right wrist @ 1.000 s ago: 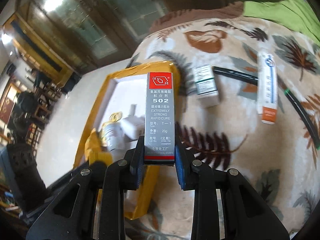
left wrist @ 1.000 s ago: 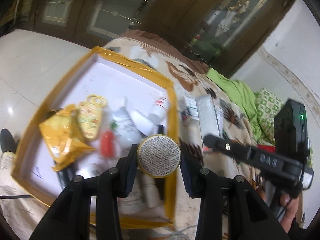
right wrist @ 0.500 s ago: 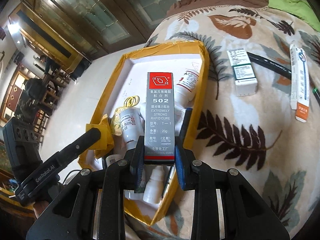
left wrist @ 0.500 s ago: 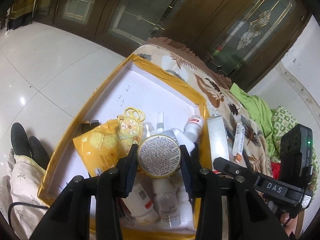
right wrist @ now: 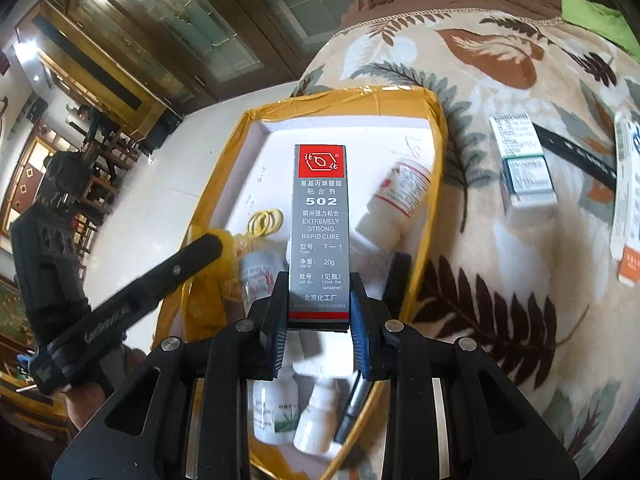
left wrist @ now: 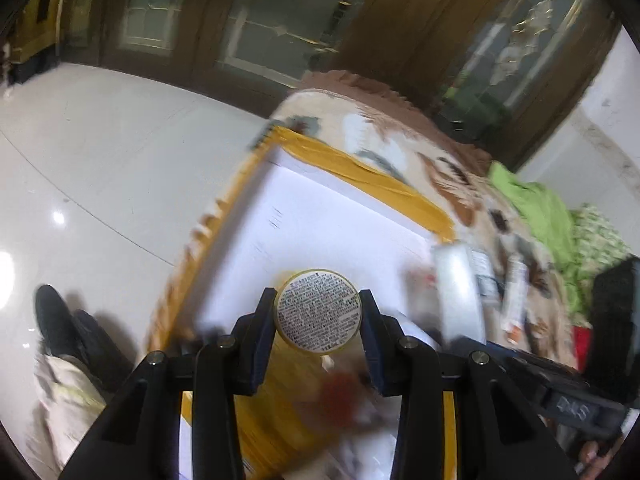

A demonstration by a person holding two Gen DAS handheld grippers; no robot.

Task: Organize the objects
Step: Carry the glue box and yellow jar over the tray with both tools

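My left gripper [left wrist: 317,312] is shut on a round yellow-rimmed tin [left wrist: 317,310] with printed text, held above the yellow-edged white tray [left wrist: 352,168]. My right gripper [right wrist: 319,316] is shut on a grey 502 glue box [right wrist: 320,232] with a red top, held upright over the same tray [right wrist: 434,152]. The left gripper's body [right wrist: 120,300] shows at the left of the right wrist view. The tray holds white bottles [right wrist: 396,200], a yellow snack bag [right wrist: 220,256] and yellow rings [right wrist: 265,220].
The tray lies on a leaf-patterned blanket [right wrist: 500,260]. On the blanket to the right lie a small white and green box [right wrist: 522,160], a long white and orange box [right wrist: 628,200] and a black pen [right wrist: 576,156]. White floor tiles [left wrist: 100,160] lie to the left.
The left wrist view has swung and blurred; the tin now sits over the tray's bare far part. The right gripper moved closer over the tray with the glue box.
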